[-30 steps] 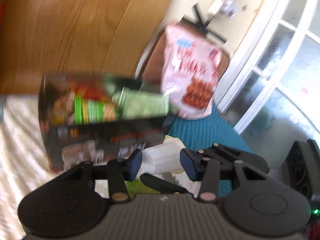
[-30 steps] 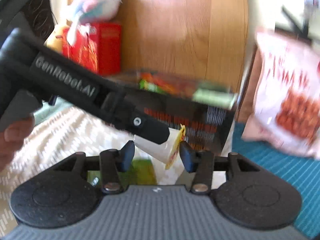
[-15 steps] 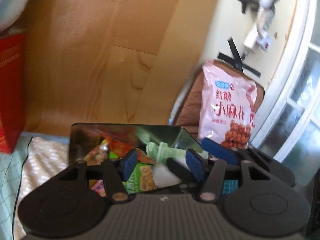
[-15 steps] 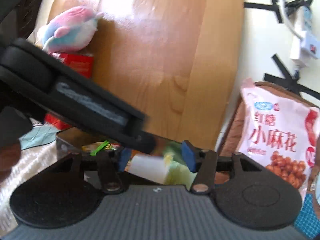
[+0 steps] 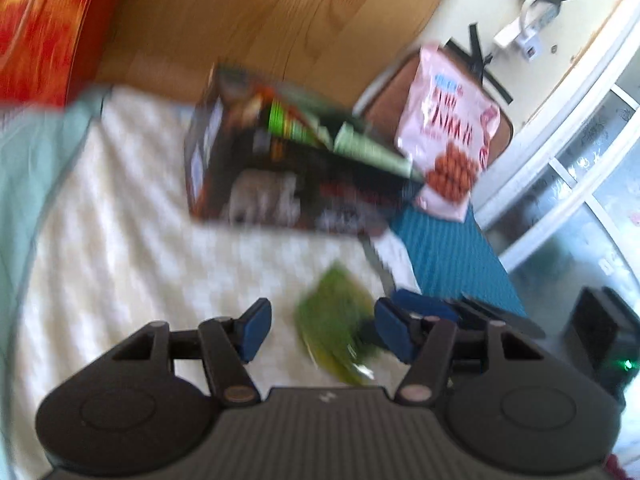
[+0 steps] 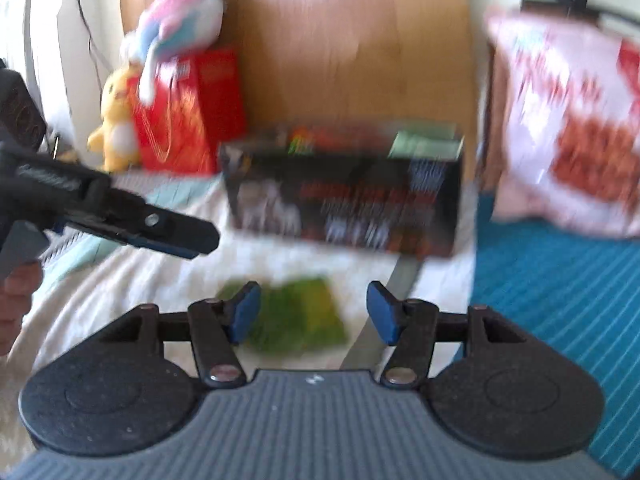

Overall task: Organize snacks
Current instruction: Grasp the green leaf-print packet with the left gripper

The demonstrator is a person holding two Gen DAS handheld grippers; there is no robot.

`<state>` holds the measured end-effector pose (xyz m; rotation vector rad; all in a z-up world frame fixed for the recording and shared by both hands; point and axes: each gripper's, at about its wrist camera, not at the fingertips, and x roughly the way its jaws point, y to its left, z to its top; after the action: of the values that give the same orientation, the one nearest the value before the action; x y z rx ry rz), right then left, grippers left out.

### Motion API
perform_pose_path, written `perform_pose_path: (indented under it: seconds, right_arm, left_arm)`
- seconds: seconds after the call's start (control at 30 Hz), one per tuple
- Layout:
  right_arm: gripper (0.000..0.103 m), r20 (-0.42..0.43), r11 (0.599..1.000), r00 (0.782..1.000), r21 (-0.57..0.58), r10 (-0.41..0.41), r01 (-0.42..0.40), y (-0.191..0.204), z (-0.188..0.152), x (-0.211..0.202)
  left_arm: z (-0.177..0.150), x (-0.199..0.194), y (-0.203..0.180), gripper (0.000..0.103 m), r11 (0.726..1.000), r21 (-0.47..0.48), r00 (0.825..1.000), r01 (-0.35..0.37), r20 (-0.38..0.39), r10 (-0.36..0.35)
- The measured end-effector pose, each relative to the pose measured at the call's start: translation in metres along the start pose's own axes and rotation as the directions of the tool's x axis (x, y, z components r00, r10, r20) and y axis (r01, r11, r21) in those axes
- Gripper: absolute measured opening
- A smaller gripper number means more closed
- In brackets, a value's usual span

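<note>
The green packet (image 6: 294, 318) lies flat at twelve o'clock just past both the right gripper (image 6: 312, 312) and left gripper (image 5: 320, 332), whose empty jaws stand parted, long axis unclear in the blur

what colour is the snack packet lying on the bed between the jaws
Green with some yellow: the snack packet shows best in the right wrist view.

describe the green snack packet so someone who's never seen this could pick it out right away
Start at the dark open-topped box full of snacks, standing on the pale quilted cover in front of the wooden panel. On the cover just in front of that box lies the green snack packet, flat and alone. It is the only loose green packet outside the box, much smaller than the big pink bag propped up to the right.
</note>
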<state>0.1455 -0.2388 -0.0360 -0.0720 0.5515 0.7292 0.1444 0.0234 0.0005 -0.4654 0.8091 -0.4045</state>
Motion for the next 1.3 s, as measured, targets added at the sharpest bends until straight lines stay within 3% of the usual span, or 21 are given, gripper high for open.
perform_pose_path:
  seconds: [0.03,0.13,0.2,0.37,0.43,0.63,0.7,0.77,0.83,0.93,1.07,1.3]
  right_arm:
    - [0.059,-0.018,1.000,1.000,0.015,0.019,-0.019,0.002,0.001,0.000]
    - [0.022,-0.057,0.981,0.987,0.136,0.150,-0.142,0.002,0.005,0.005]
    - [0.021,-0.052,0.977,0.987,0.159,0.154,-0.144,0.011,0.001,0.004]
    - [0.022,-0.054,0.965,0.979,0.190,0.195,-0.182,0.031,-0.013,-0.006]
    - [0.023,-0.050,0.965,0.976,0.164,0.214,-0.203,0.043,-0.020,-0.015]
    - [0.028,-0.069,0.963,0.965,0.110,0.253,-0.245,0.063,-0.029,-0.034]
    - [0.031,-0.076,0.966,0.966,0.097,0.249,-0.241,0.064,-0.029,-0.038]
    - [0.040,-0.080,0.969,0.968,0.082,0.238,-0.232,0.065,-0.031,-0.043]
    - [0.049,-0.079,0.975,0.973,0.067,0.218,-0.213,0.067,-0.034,-0.048]
    - [0.052,-0.082,0.981,0.978,0.038,0.193,-0.190,0.071,-0.036,-0.050]
    - [0.053,-0.080,0.987,0.985,-0.037,0.153,-0.156,0.082,-0.034,-0.042]
    - [0.050,-0.044,0.982,0.997,-0.176,0.069,-0.076,0.102,-0.030,-0.017]
  left_arm:
    - [-0.005,0.003,0.002,0.055,1.000,-0.022,1.000,0.004,-0.020,-0.004]
    - [-0.012,0.002,0.000,0.051,0.999,-0.035,1.000,-0.002,-0.012,0.001]
    - [-0.015,-0.001,0.002,0.046,0.999,-0.052,1.000,-0.006,-0.014,0.005]
    - [-0.030,-0.018,0.015,0.017,0.996,-0.085,1.000,0.003,-0.021,-0.005]
    - [-0.040,-0.026,0.019,0.012,0.996,-0.091,1.000,-0.004,-0.019,0.003]
    - [-0.064,-0.058,0.031,0.013,0.991,-0.134,1.000,0.022,0.001,-0.022]
    - [-0.069,-0.063,0.027,0.022,0.994,-0.108,0.999,0.029,-0.025,-0.032]
    - [-0.071,-0.068,0.022,0.042,0.997,-0.062,0.998,0.055,-0.037,-0.058]
    - [-0.068,-0.077,0.015,0.048,0.999,-0.013,0.999,0.037,-0.013,-0.037]
    - [-0.053,-0.082,0.016,0.058,1.000,0.011,0.999,-0.004,0.039,0.003]
    - [-0.035,-0.058,0.026,0.058,1.000,-0.005,1.000,-0.029,-0.005,0.029]
    - [-0.038,-0.037,0.017,0.051,0.999,0.030,0.999,0.032,-0.037,-0.031]
